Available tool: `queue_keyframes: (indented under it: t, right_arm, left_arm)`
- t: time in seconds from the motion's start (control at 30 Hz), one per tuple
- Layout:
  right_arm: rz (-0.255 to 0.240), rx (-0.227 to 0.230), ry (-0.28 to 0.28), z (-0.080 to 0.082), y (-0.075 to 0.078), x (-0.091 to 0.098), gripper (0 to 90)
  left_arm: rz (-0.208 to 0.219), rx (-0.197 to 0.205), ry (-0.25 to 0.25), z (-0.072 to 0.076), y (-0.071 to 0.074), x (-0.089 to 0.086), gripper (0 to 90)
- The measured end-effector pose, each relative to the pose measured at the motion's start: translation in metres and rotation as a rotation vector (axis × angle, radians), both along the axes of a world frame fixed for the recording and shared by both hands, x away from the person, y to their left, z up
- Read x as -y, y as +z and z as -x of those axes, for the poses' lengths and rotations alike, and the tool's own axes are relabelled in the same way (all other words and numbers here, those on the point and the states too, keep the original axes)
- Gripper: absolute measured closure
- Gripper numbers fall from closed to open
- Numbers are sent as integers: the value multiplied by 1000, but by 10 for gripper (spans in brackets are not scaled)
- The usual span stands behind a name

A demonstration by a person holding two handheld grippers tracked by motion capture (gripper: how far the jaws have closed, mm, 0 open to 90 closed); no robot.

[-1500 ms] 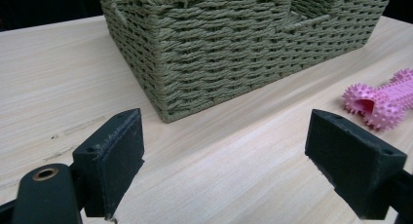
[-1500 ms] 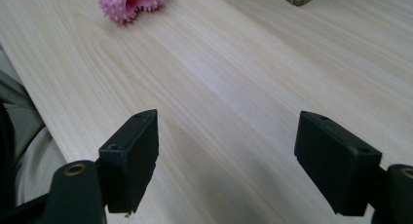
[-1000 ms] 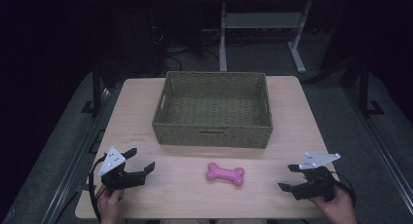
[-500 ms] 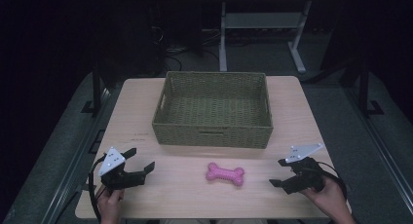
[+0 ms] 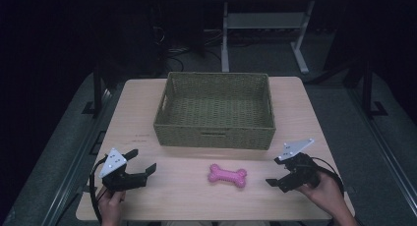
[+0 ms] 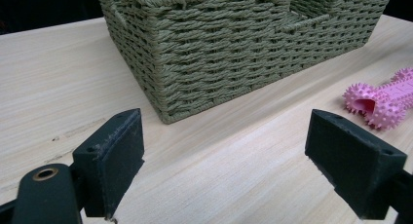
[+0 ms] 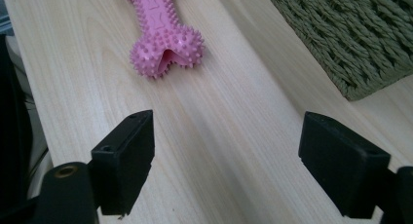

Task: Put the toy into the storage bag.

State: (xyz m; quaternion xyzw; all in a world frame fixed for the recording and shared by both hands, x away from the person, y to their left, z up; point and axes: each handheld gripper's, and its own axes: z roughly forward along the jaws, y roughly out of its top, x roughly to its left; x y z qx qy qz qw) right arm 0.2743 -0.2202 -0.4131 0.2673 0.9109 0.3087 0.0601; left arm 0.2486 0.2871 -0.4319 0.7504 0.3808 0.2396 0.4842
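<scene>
A pink spiky bone toy (image 5: 227, 175) lies on the wooden table (image 5: 137, 113), just in front of a woven green basket (image 5: 215, 110). My right gripper (image 5: 275, 171) hovers low to the right of the bone and points at it. Its jaws have just been opening and stand open with nothing between them. In the right gripper view the bone (image 7: 163, 34) lies ahead of the gripper (image 7: 233, 160), clear of the pads. My left gripper (image 5: 141, 160) rests open at the table's front left. In its own view the left gripper (image 6: 234, 160) faces the basket's corner (image 6: 234, 44), with the bone (image 6: 382, 100) at far right.
The basket looks empty and takes up the middle and back of the table. Bare wood lies between each gripper and the bone. Beyond the table are a dark floor, cables and a white metal stand (image 5: 265, 24). The table's front edge is close to both hands.
My right gripper has moved left toward the bone and risen slightly. The left gripper, bone and basket have stayed put.
</scene>
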Motion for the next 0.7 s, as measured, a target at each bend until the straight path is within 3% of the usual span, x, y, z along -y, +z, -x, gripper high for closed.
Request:
queue_keyframes:
  t: [0.37,0.7]
  right_arm:
    - [20,-22,40,-7,4,-15,194]
    - [54,-14,92,-10,9,-29,197]
  left_arm:
    - [5,0,1,0,0,-1,138]
    - [5,1,0,0,0,-1,138]
